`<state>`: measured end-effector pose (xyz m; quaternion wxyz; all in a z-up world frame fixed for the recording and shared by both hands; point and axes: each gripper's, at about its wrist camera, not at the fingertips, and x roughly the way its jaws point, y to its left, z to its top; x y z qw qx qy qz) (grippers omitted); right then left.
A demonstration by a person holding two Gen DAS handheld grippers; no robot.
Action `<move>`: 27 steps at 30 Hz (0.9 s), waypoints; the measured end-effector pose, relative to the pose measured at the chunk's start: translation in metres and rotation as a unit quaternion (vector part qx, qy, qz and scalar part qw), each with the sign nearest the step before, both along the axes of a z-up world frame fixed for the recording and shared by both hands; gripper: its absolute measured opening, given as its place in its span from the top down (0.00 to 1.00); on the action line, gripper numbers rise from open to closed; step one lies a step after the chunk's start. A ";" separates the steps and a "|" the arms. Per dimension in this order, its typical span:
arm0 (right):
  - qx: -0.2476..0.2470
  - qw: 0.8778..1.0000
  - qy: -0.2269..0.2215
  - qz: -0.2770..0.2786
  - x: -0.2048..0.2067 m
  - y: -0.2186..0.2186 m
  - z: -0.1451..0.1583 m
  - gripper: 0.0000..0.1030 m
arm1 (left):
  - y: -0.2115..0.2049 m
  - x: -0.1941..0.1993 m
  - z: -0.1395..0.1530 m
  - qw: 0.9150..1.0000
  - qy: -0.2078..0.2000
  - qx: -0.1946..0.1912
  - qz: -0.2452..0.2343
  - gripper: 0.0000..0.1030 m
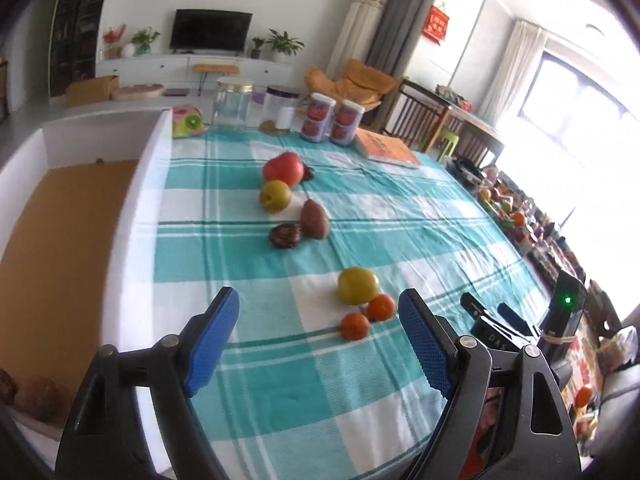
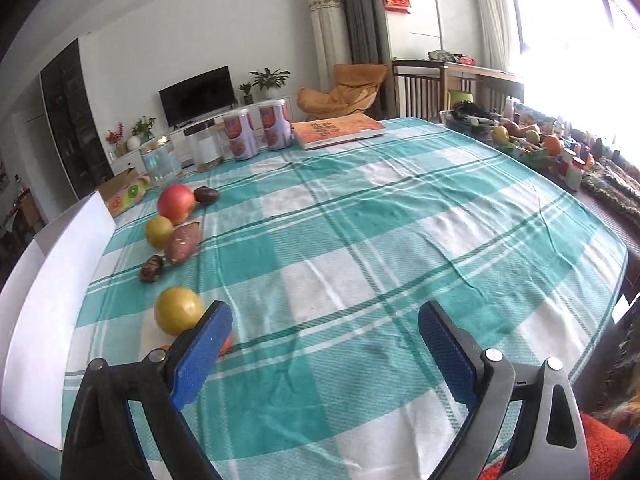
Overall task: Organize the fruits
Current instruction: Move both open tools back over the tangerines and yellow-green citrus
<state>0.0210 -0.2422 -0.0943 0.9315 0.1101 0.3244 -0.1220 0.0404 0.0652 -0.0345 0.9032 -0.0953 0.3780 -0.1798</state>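
Left hand-held gripper (image 1: 318, 340): jaws spread wide, nothing between the blue pads; it hangs over the near part of the desk (image 1: 400, 208), close to the desk's left edge.
Right hand-held gripper (image 2: 324, 354): jaws spread wide and empty, above bare checked cloth near the near edge.
Large yellow fruit (image 1: 357, 285): on the cloth near the left edge, just beyond the left gripper's pads; in the right wrist view it sits beside the left pad.
Two small oranges (image 1: 368, 317): just beside the large yellow fruit, on its near side, side by side.
Sweet potato (image 1: 314, 219): farther along the left edge, with a dark wrinkled fruit (image 1: 285, 235) touching it.
Small yellow fruit (image 1: 275, 196): just beyond the sweet potato, touching the red apple (image 1: 284, 169).
Second dark fruit (image 2: 206, 195): beside the apple, on its far side.
White box (image 1: 72, 200): open, brown-floored, along the desk's left edge; two brown items lie in its near corner.
Far edge: glass jar (image 1: 232, 106), two printed cans (image 1: 332, 118), orange book (image 1: 386, 148).
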 end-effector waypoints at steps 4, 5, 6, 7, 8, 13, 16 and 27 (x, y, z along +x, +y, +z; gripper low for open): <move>0.043 0.999 0.004 -0.022 -0.008 -0.023 -0.007 0.09 | -0.043 0.013 -0.035 0.998 0.046 0.022 -0.024 0.18; 0.044 0.999 0.012 -0.024 -0.006 -0.021 -0.012 0.09 | -0.049 0.016 -0.043 0.998 0.051 0.038 -0.024 0.18; 0.049 0.998 0.019 -0.023 -0.005 -0.022 -0.015 0.09 | -0.053 0.018 -0.050 0.997 0.053 0.054 -0.023 0.18; 0.053 0.998 0.024 -0.023 -0.004 -0.023 -0.017 0.09 | -0.060 0.017 -0.058 0.996 0.050 0.069 -0.023 0.18; 0.055 0.998 0.026 -0.027 -0.004 -0.024 -0.018 0.09 | -0.062 0.019 -0.064 0.995 0.046 0.083 -0.020 0.18; 0.061 0.997 0.030 -0.036 -0.006 -0.027 -0.023 0.09 | -0.065 0.039 -0.092 0.992 0.038 0.120 0.000 0.18; 0.063 0.997 0.038 -0.035 -0.004 -0.026 -0.025 0.09 | -0.060 0.050 -0.105 0.991 0.043 0.126 0.011 0.18; 0.069 0.996 0.049 -0.030 -0.001 -0.024 -0.029 0.09 | -0.049 0.053 -0.116 0.992 0.039 0.117 0.019 0.18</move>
